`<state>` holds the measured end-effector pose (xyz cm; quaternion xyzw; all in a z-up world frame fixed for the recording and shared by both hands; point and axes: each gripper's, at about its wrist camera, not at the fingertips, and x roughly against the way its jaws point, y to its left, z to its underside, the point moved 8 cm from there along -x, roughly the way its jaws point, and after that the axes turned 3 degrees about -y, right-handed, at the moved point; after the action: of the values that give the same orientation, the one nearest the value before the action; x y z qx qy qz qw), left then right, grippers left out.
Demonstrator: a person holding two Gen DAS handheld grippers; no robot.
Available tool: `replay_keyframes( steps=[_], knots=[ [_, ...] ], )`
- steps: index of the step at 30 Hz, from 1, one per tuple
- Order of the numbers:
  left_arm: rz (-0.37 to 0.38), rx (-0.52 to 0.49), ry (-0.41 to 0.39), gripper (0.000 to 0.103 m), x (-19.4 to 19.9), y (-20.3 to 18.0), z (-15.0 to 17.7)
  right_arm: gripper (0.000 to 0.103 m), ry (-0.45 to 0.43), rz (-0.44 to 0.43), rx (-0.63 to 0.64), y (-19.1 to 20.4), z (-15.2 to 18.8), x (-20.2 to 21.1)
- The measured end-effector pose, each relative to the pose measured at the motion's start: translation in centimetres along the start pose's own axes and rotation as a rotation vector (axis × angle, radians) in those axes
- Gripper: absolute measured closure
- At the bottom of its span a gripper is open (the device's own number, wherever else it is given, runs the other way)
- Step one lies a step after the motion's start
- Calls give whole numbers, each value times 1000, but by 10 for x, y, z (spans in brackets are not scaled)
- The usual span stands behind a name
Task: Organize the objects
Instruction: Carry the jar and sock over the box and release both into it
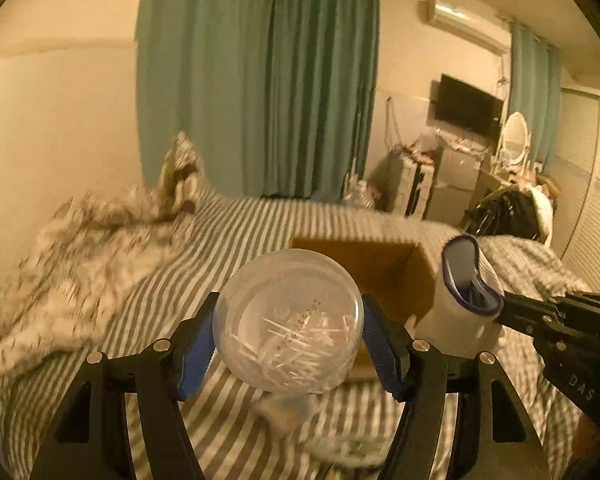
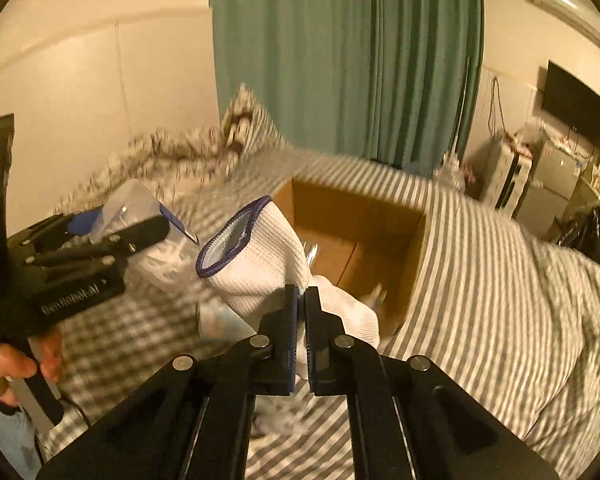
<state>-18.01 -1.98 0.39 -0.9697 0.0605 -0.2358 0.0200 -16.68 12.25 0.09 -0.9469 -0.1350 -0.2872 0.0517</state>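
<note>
— Two items are held above the bed (image 1: 228,236) at once. What is carried on the left?

— A clear round container (image 1: 290,322) of white cotton swabs is clamped between the blue pads (image 1: 194,356) of the left hand-held gripper (image 1: 288,344). The jaws are spread only as wide as the container's sides, so it is gripped across its width. Its flat transparent face is turned toward the camera, probably so that the swabs are kept inside while it is carried.

— And further right?

— An open cardboard box (image 2: 364,224) is seen resting on the striped bedding, its flaps up and its mouth facing upward. It is judged to be the place where the loose things are meant to be gathered; something small is glimpsed on its floor, too blurred to be named.

— What is held on the right?

— A white knitted sock (image 2: 260,256) with a dark blue cuff is pinched by the right hand-held gripper (image 2: 301,300), whose jaws are pressed almost together on the fabric. The sock is raised just in front of the box's near edge, with the cuff hanging open to the left, so a drop into the box is likely intended.
</note>
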Motion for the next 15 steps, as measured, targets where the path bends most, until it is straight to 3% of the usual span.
replay_keyframes(
  steps=[6,10,15],
  knots=[
    [69,-3,-14,34,-48,-23,-40,100,-39,20,-33,-32,-50,-28],
    [77,-37,32,34,-95,-30,-29,100,1,21,-77,-51,-51,-72],
    [73,-69,111,34,-147,-31,3,99,61,18,-120,-66,-29,-122]
  ],
)
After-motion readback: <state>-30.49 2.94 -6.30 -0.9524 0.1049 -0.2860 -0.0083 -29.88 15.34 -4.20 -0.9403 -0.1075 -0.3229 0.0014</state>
